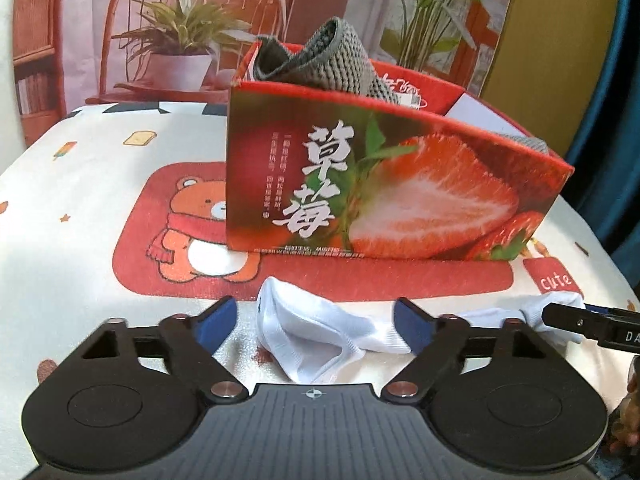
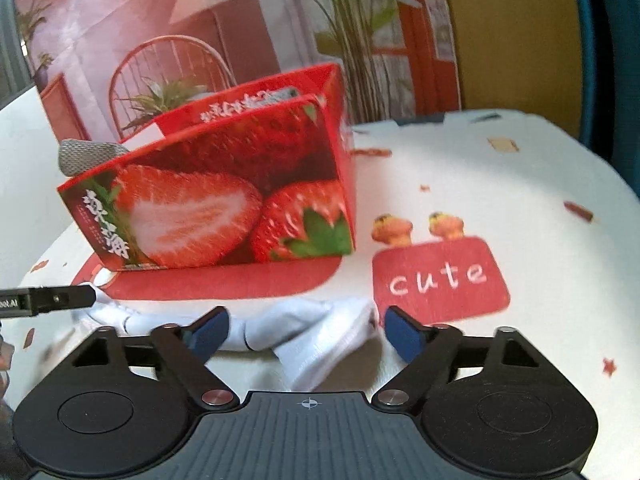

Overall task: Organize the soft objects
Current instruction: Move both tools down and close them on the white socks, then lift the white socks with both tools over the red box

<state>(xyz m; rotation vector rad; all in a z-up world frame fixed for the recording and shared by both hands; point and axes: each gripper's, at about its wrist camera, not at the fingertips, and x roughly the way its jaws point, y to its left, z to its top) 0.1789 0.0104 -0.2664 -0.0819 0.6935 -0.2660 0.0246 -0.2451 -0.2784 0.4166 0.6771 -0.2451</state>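
A white sock (image 1: 304, 340) lies crumpled on the bear-print tablecloth (image 1: 80, 208), just in front of a red strawberry box (image 1: 380, 184). My left gripper (image 1: 316, 322) is open, its blue pads on either side of one end of the sock without squeezing it. My right gripper (image 2: 308, 334) is also open and straddles the other end of the sock (image 2: 320, 332). A grey knitted cloth (image 1: 328, 60) sticks up out of the box, and its grey edge (image 2: 86, 156) hangs over the rim of the box (image 2: 224, 200). Each view shows a black finger of the other gripper at its side edge.
The box stands on the cloth's red patch, right behind the sock. A "cute" label (image 2: 440, 276) is printed on the tablecloth to the right. A printed backdrop with a chair and plants (image 1: 180, 40) rises behind the table. The table edge curves away at both sides.
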